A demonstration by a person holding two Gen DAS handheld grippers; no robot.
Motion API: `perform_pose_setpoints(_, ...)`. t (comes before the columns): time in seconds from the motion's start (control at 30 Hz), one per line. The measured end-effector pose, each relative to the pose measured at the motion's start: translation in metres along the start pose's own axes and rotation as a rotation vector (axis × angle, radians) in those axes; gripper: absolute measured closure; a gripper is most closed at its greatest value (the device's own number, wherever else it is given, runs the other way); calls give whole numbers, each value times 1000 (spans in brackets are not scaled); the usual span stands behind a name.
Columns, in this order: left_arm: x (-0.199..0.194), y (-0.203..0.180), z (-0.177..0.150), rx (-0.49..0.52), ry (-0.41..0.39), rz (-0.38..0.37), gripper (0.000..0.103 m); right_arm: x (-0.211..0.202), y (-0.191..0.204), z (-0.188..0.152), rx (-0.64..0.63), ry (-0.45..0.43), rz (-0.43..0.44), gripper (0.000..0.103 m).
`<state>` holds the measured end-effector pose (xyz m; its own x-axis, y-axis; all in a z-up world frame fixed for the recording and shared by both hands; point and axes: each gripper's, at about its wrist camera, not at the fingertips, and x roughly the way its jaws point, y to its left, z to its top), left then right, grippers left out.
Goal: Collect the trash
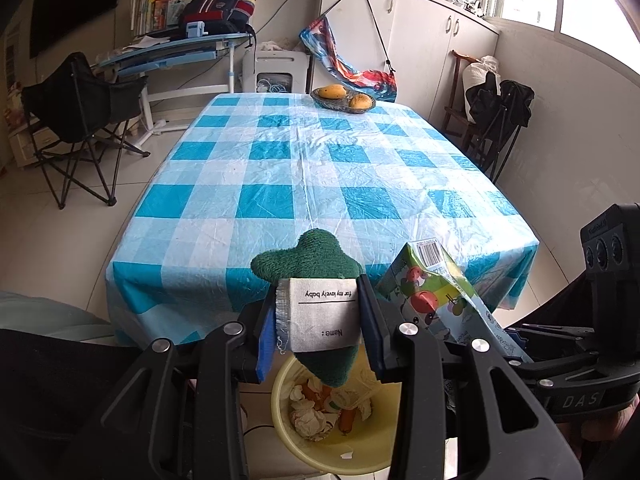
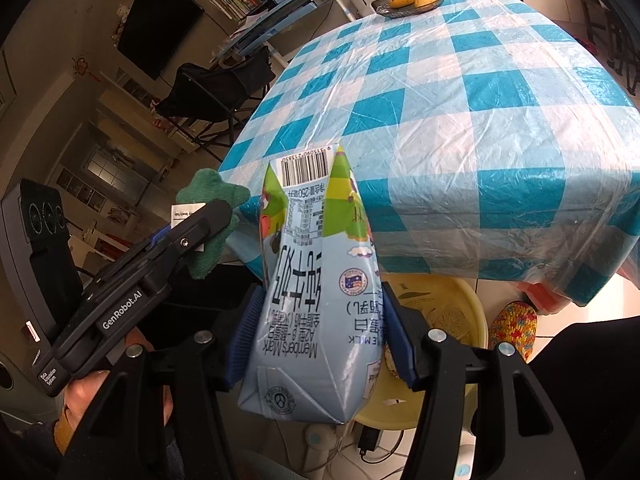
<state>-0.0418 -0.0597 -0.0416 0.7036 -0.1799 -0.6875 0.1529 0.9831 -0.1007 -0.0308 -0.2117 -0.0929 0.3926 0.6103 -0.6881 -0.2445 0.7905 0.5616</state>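
Left wrist view: left gripper [image 1: 318, 332] clamps the green plush toy [image 1: 308, 260] above the yellow bin [image 1: 384, 444], lower centre; right gripper [image 2: 316, 332] clamps the milk carton [image 2: 316, 280]. Each should release only once centred over the bin's opening.

We see a home living room: around the table with blue-white checked plastic cloth [image 1: 304, 168] stand a black folding camp chair [image 1: 80, 116], white cupboards [image 1: 420, 40] and a child's blue study desk [image 1: 176, 50].

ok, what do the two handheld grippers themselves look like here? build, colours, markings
Both are matte black, with slotted linkage arms, silver pivot bolts and blue ribbed pads. The left gripper, seen from the right wrist view, reads "GenRobot.AI" and "Data Acquisition System". The right gripper shows "DAS" lettering and three round ports on its block. Dark sleeves.
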Motion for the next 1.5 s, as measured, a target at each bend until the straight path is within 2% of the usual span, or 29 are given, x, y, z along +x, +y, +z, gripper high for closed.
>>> perform_pose_setpoints(0.37,-3,-15,-13,45,31,-11,68,0,-1,-6,7,23,-51,46)
perform_pose_setpoints(0.47,4,-18,-17,60,84,-7,61,-1,-4,-7,21,24,-78,46)
perform_pose_setpoints(0.53,10,-20,-21,71,123,2,52,-3,-7,-7,39,15,-86,45)
perform_pose_setpoints(0.6,10,-21,-22,72,125,18,37,-6,-10,-6,54,-3,-94,39)
perform_pose_setpoints(0.8,6,-13,-16,40,70,67,20,-8,-16,-2,77,-54,-141,32)
perform_pose_setpoints(0.9,1,-8,-12,30,27,96,18,-9,-10,2,47,-96,-190,30)
perform_pose_setpoints(1.0,-7,-5,-5,26,-40,141,14,-12,1,5,-12,-159,-284,22)
perform_pose_setpoints(1.13,-17,4,4,-6,-119,184,11,-18,14,8,-92,-247,-382,19)
perform_pose_setpoints(1.37,-32,23,19,-92,-220,229,9,-34,31,15,-187,-406,-518,10)
perform_pose_setpoints(1.5,-39,31,22,-128,-251,244,7,-39,35,21,-214,-471,-586,7)
